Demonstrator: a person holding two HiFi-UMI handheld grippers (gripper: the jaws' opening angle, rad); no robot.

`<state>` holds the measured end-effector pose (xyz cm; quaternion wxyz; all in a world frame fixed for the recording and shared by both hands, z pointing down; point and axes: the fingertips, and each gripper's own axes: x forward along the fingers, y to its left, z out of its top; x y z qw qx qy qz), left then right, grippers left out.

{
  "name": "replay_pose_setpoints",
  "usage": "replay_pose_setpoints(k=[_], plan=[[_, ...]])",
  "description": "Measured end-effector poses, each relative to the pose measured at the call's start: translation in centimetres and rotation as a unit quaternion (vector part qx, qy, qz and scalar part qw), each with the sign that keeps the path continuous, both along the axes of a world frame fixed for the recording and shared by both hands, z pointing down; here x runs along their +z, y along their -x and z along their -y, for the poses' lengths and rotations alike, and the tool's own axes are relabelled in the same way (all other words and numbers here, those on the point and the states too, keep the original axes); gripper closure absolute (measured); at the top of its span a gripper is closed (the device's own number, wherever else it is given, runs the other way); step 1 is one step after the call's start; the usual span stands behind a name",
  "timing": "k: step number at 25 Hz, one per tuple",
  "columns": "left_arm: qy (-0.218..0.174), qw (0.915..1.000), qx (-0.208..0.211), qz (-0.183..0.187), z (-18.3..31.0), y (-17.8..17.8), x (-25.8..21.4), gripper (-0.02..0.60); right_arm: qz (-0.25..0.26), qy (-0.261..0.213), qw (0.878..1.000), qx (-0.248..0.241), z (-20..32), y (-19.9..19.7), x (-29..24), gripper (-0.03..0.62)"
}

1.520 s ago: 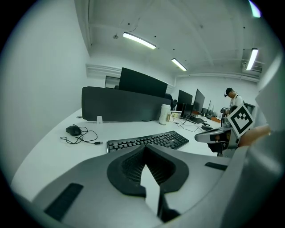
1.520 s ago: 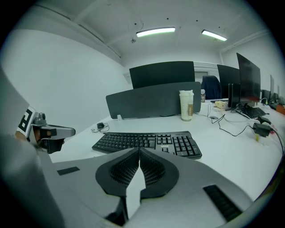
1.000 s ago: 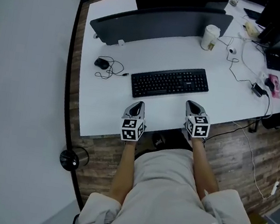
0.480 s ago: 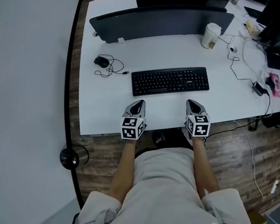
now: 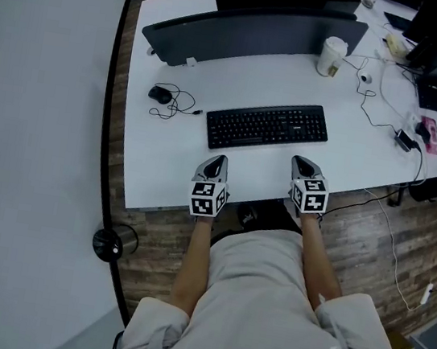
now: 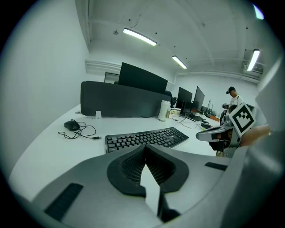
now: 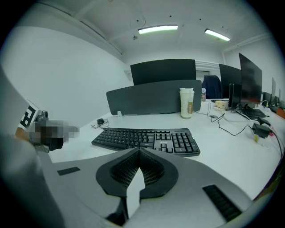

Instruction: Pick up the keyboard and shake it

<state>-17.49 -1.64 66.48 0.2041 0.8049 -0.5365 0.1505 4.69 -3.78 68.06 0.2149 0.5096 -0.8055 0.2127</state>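
Grippers first: I'm holding the left gripper (image 5: 216, 164) and right gripper (image 5: 303, 164) with jaws pressed together on nothing, over the near edge of the white desk (image 5: 163, 165). A lidded paper cup (image 5: 330, 57) is standing by the dark divider panel (image 5: 248, 32) (contents hidden). The black keyboard (image 5: 267, 126) is lying flat just beyond both grippers, untouched. A wired mouse (image 5: 159, 95) is sitting to its left, cables (image 5: 369, 105) trailing on its right.
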Motion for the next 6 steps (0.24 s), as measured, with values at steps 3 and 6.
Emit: replay_pose_setpoints(k=[3,6], plan=[[-0.003,1.0,-0.004,0.002,0.1,0.13,-0.14,0.566,-0.002,0.0,1.0,0.001,0.13,-0.13,0.0,0.556],[-0.016,0.9997,-0.015,0.008,0.37,0.48,-0.65,0.566,0.0,-0.002,1.0,0.001,0.35,-0.11,-0.1,0.556]])
